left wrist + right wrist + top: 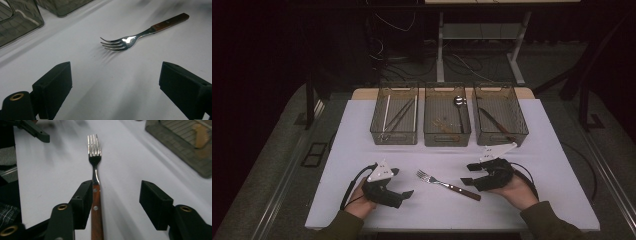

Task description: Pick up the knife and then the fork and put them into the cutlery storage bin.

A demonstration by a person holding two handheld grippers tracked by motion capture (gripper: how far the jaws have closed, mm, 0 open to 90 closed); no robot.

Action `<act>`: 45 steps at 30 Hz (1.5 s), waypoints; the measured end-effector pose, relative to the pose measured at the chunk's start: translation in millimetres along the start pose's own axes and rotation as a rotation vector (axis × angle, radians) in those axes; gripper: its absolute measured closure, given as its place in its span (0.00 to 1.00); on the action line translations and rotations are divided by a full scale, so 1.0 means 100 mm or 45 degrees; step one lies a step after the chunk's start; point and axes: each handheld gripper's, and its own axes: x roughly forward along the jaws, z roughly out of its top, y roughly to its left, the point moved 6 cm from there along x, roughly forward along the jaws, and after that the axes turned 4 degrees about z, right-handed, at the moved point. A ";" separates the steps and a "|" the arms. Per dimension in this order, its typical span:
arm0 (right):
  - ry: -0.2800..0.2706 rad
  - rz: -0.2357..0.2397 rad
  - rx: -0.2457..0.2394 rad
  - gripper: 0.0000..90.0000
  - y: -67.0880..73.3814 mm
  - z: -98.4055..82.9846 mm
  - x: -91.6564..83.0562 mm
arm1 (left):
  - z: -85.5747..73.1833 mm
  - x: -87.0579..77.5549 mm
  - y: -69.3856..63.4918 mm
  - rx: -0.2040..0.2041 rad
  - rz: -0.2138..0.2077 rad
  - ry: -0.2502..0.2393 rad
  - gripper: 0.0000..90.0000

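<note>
A fork [447, 184] with a brown wooden handle lies flat on the white table, tines toward the left. My right gripper [469, 174] sits at its handle end. In the right gripper view the handle of the fork [95, 177] runs between the jaws of the right gripper [116, 195], close against the left jaw, with a wide gap to the right jaw. The pads do not press on it. My left gripper [402, 182] rests left of the tines, jaws wide apart and empty. From the left gripper [115, 82] the fork [130, 40] lies ahead, apart.
Three clear bins stand in a row at the back: the left bin [394, 137] holds chopsticks, the middle bin [447, 139] a spoon and wooden pieces, the right bin [502, 137] a knife. The table's front edge [452, 227] is close to both hands.
</note>
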 end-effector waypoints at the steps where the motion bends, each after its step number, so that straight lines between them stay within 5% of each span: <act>1: 0.014 0.009 -0.003 0.53 0.02 0.00 0.02 | 0.00 0.00 0.00 0.002 0.000 0.002 0.11; 9: 0.133 0.030 -0.030 0.63 0.14 0.02 0.18 | 0.00 0.00 0.00 0.000 0.000 0.002 0.11; 25: 0.495 0.031 -0.152 0.74 0.18 0.09 0.50 | -0.01 0.01 0.01 0.001 0.001 0.006 0.11; 39: 0.825 -0.051 -0.231 0.80 0.21 0.20 0.68 | 0.00 0.01 0.00 0.002 -0.004 -0.001 0.11; 45: 0.904 -0.090 -0.222 0.81 0.23 0.23 0.72 | 0.00 0.01 0.00 0.002 -0.005 -0.001 0.11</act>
